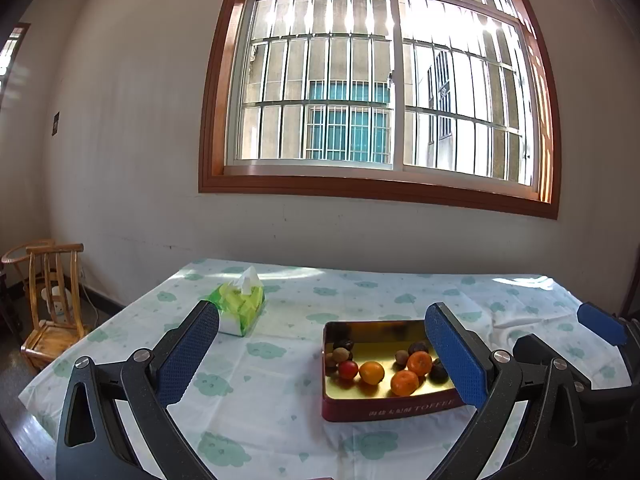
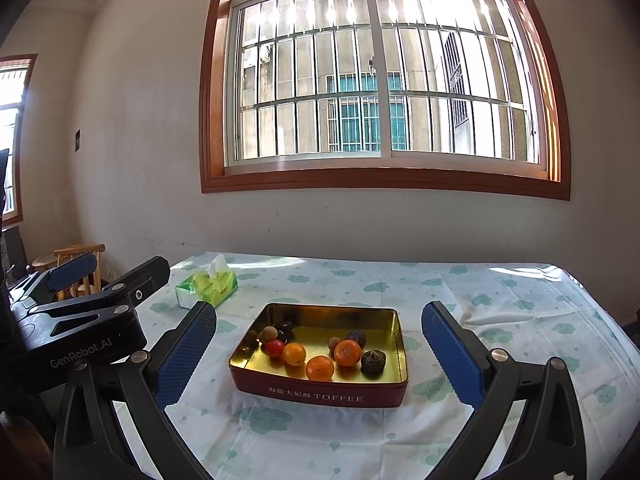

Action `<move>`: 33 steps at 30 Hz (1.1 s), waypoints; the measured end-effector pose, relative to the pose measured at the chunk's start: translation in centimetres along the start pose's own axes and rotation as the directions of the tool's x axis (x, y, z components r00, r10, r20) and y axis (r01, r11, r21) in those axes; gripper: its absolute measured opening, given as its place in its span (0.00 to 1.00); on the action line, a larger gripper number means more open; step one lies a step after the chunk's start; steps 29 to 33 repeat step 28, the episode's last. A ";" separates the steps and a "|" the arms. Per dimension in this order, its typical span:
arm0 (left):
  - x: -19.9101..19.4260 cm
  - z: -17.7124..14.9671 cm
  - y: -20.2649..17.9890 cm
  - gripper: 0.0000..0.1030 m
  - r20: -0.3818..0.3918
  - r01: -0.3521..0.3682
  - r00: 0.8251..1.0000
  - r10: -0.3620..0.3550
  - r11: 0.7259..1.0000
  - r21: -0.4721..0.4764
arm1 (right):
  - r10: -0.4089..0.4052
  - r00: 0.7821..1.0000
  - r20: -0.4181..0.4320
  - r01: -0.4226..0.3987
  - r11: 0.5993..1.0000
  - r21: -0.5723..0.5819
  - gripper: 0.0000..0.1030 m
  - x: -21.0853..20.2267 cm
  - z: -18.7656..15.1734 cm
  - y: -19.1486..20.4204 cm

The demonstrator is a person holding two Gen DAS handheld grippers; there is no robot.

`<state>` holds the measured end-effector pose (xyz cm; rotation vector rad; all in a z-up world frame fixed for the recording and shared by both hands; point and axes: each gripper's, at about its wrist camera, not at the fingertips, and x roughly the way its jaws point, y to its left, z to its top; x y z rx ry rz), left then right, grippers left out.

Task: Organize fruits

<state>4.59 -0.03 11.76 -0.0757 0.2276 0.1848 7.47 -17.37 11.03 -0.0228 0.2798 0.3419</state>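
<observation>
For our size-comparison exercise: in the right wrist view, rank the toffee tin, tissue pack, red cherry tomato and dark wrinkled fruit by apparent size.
1. toffee tin
2. tissue pack, though farther away
3. dark wrinkled fruit
4. red cherry tomato

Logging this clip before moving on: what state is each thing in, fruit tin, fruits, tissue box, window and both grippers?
Tin: open, no lid, on the tablecloth.
Fruits: all loose inside the tin, none held.
Tissue box: a tissue sticks out of the top.
Window: looks shut, barred outside.
Left gripper: open, holds nothing.
Right gripper: open, holds nothing.
</observation>
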 end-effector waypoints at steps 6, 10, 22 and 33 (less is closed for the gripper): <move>-0.1 0.0 0.1 0.99 0.000 -0.001 1.000 0.001 1.000 0.001 | 0.000 1.000 -0.002 0.000 1.000 0.001 1.00 0.0 -0.1 0.1; -0.1 0.0 0.1 0.99 0.001 0.000 1.000 0.000 1.000 0.000 | 0.002 1.000 -0.002 -0.002 1.000 -0.001 1.00 0.0 0.0 0.1; 0.7 0.4 0.3 0.99 -0.011 -0.020 1.000 0.020 1.000 -0.014 | 0.007 1.000 -0.030 -0.007 1.000 -0.003 1.00 0.7 -0.4 -0.5; 2.3 0.6 0.7 0.99 -0.054 -0.055 0.997 0.054 0.998 -0.014 | 0.013 0.986 -0.166 -0.009 1.000 0.024 1.00 4.2 -1.4 -4.8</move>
